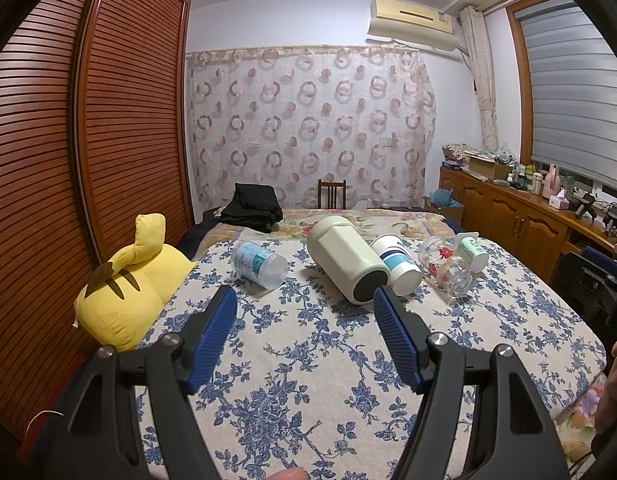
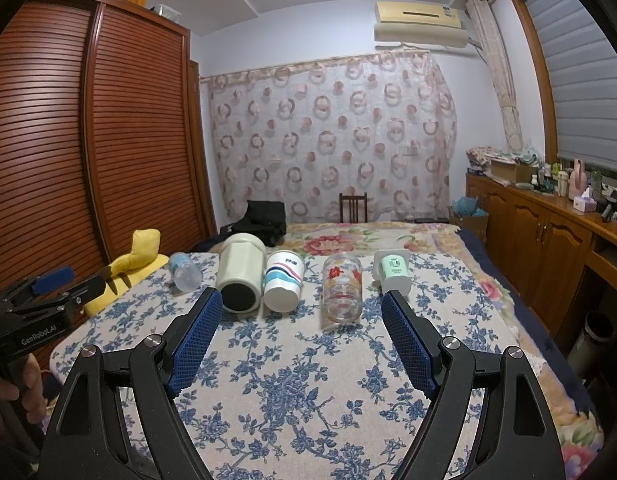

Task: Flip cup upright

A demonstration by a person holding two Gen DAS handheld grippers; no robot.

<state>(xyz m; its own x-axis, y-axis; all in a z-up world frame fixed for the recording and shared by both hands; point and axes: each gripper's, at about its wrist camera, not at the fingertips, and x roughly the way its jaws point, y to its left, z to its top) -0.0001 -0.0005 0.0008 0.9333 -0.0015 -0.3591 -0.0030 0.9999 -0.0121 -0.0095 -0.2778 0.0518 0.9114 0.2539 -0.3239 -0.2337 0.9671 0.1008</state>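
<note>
Several cups lie on their sides in a row on the blue-flowered bedspread (image 2: 292,392). From left: a clear plastic bottle (image 2: 184,272), a cream mug with a dark base (image 2: 238,278), a white paper cup with blue stripes (image 2: 282,280), a clear glass with red flowers (image 2: 342,288), and a small green-labelled cup (image 2: 394,276). They also show in the left wrist view: bottle (image 1: 260,264), mug (image 1: 348,264), paper cup (image 1: 396,264), glass (image 1: 446,266), small cup (image 1: 472,254). My left gripper (image 1: 304,300) is open and empty, short of the mug. My right gripper (image 2: 302,306) is open and empty, short of the paper cup.
A yellow plush toy (image 1: 128,292) lies at the bed's left edge beside a brown slatted wardrobe (image 1: 88,160). A black bag (image 1: 252,206) sits at the far end. A wooden cabinet (image 2: 548,248) with clutter runs along the right wall. The left gripper shows at the left in the right wrist view (image 2: 48,288).
</note>
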